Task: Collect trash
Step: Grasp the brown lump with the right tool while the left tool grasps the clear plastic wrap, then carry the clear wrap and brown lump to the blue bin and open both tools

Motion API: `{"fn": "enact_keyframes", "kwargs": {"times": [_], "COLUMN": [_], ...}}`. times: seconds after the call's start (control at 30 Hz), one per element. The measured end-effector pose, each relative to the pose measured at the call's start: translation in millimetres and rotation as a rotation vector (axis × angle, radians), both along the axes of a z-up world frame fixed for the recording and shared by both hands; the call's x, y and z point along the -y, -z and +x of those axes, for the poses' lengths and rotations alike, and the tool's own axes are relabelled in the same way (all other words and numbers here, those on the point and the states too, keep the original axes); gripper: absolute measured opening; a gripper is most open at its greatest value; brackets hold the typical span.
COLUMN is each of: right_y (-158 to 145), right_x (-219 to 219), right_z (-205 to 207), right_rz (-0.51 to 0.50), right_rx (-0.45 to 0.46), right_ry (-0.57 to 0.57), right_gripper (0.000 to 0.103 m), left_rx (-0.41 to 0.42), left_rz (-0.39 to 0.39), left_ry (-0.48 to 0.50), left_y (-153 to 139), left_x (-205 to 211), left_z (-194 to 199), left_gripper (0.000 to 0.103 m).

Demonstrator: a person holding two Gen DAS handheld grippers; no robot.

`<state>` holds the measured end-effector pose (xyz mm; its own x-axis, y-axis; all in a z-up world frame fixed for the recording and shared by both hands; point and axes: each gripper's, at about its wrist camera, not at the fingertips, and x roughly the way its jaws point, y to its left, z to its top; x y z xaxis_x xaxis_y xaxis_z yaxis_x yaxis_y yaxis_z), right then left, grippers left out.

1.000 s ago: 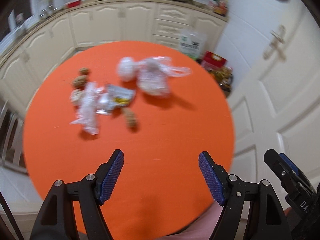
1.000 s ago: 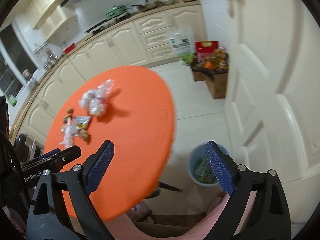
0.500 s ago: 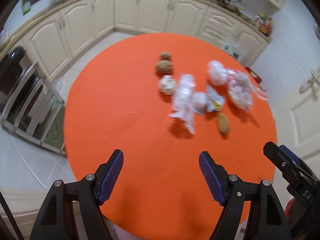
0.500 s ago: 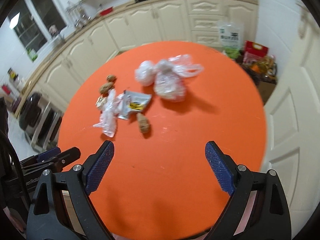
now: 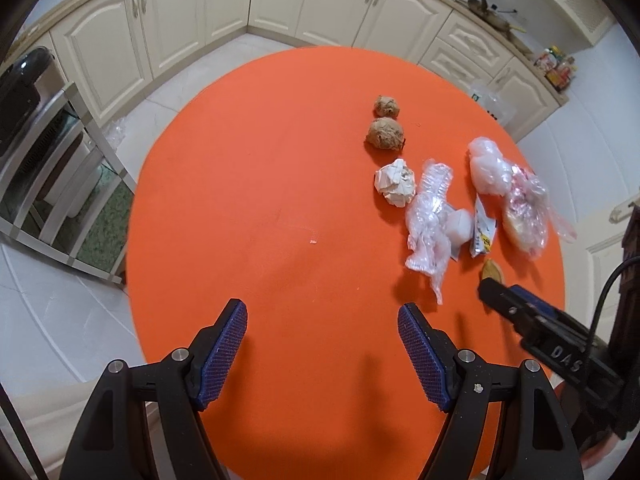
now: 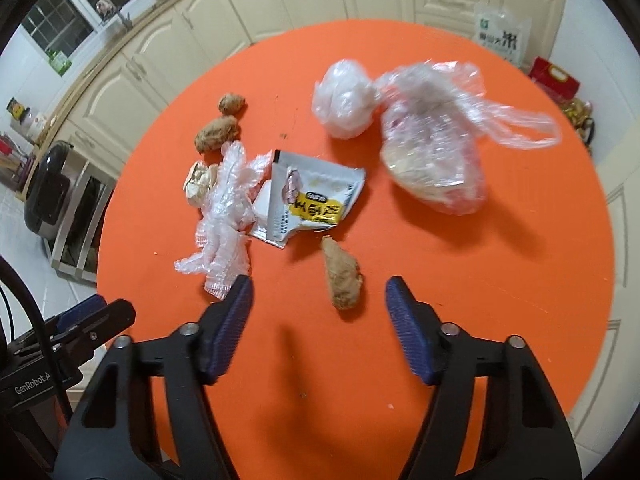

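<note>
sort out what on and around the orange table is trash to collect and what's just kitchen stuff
Trash:
crumpled white paper ball
brown crumpled wads
clear plastic wrap
silver-and-yellow snack packet
tied clear plastic bags

Lying about:
printed white sack on the floor
red box

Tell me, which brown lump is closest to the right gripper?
The long brown lump lying alone just ahead of the right gripper. The other two lumps sit far back, past the wrapper.
</note>
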<state>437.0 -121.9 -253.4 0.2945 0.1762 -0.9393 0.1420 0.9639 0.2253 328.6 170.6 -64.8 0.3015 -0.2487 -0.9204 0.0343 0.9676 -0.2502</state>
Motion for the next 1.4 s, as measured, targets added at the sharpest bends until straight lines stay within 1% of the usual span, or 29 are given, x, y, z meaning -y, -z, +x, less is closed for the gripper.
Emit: {"fn": "enact_keyframes", "kwargs": {"times": [0.03, 0.1, 0.13, 0.17, 0.2, 0.23, 0.3, 0.33, 0.47, 0.53, 0.63, 0.67, 0.7, 0.73, 0.77, 0.8, 0.83, 0.9, 1.0, 1.13, 1.27, 1.4], "right_y": [3, 8, 10, 11, 12, 12, 9, 6, -6, -13, -22, -23, -25, -28, -29, -29, -30, -30, -27, -24, -27, -38], "right_x": [-1, -1, 0, 2, 3, 6, 12, 16, 31, 37, 44, 46, 47, 50, 51, 50, 52, 51, 53, 58, 61, 62], "right_z": [2, 5, 6, 6, 6, 5, 4, 2, -3, -3, -4, -5, -4, -5, -5, -3, -2, 0, 4, 2, -5, -16], "right_rz": [0.000, -0.015, -0.022, -0.023, -0.016, -0.002, -0.004, -0.014, 0.009, 0.000, 0.007, 0.009, 0.009, 0.006, 0.003, 0.002, 0.004, 0.008, 0.008, 0.020, 0.023, 0.015], "right_rx": [-0.005, -0.011, -0.012, -0.009, -0.007, -0.003, 0.009, 0.023, 0.057, 0.077, 0.100, 0.108, 0.117, 0.130, 0.136, 0.139, 0.142, 0.145, 0.138, 0.134, 0.139, 0.170], "right_ry": [-0.010, -0.010, -0.008, -0.009, -0.014, -0.017, -0.020, -0.020, -0.016, -0.010, -0.005, -0.001, 0.003, 0.006, 0.003, 0.001, 0.002, 0.005, 0.009, 0.022, 0.050, 0.054], "right_gripper": [0.053, 0.035, 0.030, 0.021, 0.019, 0.019, 0.019, 0.019, 0.018, 0.018, 0.018, 0.018, 0.018, 0.018, 0.018, 0.018, 0.018, 0.018, 0.018, 0.018, 0.018, 0.018], "left_rx": [-0.006, -0.014, -0.018, -0.021, -0.023, -0.025, -0.030, -0.035, -0.052, -0.056, -0.064, -0.063, -0.060, -0.058, -0.030, -0.013, -0.007, -0.007, 0.016, 0.053, 0.064, 0.094], "left_rz": [-0.006, -0.015, -0.022, -0.029, -0.033, -0.038, -0.043, -0.051, -0.094, -0.088, -0.060, -0.056, -0.051, -0.045, -0.021, -0.008, 0.007, 0.000, 0.024, 0.049, 0.022, 0.024], "left_ry": [-0.001, -0.001, 0.002, 0.006, 0.009, 0.013, 0.023, 0.033, 0.062, 0.083, 0.083, 0.083, 0.080, 0.074, 0.057, 0.048, 0.044, 0.063, 0.065, 0.060, 0.080, 0.078], "left_y": [3, 7, 8, 9, 10, 11, 12, 12, 15, 17, 25, 27, 30, 33, 31, 30, 30, 31, 28, 22, 18, 9], "left_x": [1, 6, 8, 10, 13, 16, 25, 30, 47, 56, 68, 71, 72, 74, 75, 77, 77, 79, 81, 86, 96, 98], "left_z": [4, 9, 12, 14, 17, 20, 24, 28, 40, 48, 61, 63, 66, 69, 68, 68, 69, 70, 67, 59, 47, 33], "left_gripper": [0.074, 0.074, 0.074, 0.074, 0.074, 0.074, 0.074, 0.074, 0.074, 0.074, 0.074, 0.071, 0.060, 0.054, 0.045, 0.028, 0.022, 0.019, 0.015, 0.014, 0.014, 0.014]}}
